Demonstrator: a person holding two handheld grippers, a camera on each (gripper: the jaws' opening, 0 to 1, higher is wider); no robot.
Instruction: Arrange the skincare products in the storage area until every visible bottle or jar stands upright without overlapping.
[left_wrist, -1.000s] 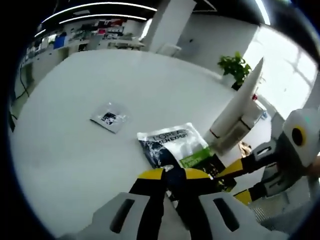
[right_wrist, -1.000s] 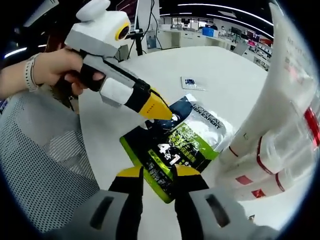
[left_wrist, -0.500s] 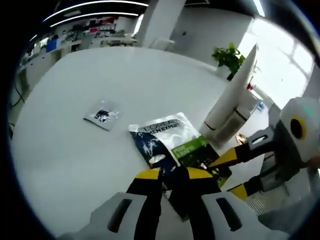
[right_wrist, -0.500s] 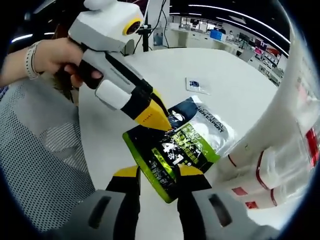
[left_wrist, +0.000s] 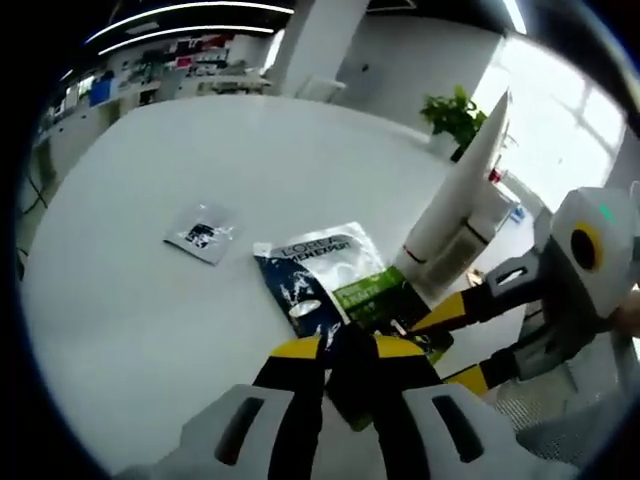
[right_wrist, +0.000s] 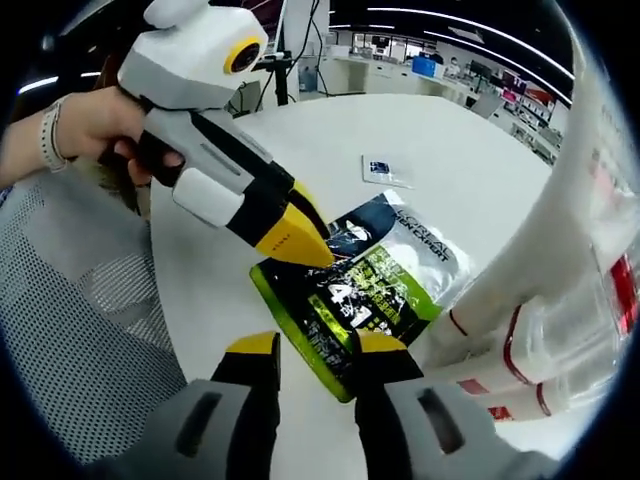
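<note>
The flat, soft, light and probably slippery sachet pack (right_wrist: 375, 290) lying on the white table (left_wrist: 150, 250) is pinched at its near corner by the left gripper (left_wrist: 350, 352), while the right gripper (right_wrist: 315, 345) is held slightly open around its dark lower edge, best gripped there

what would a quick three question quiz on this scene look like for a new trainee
1. True or false: the green-and-black pouch stands upright on the table.
2. What lies farther out on the table? A small sachet; B jar; C brush.
3. In the right gripper view, which gripper's yellow fingers meet the pouch's far corner?
Key: 1 false, it lies flat; 2 A; 3 the left gripper.
</note>
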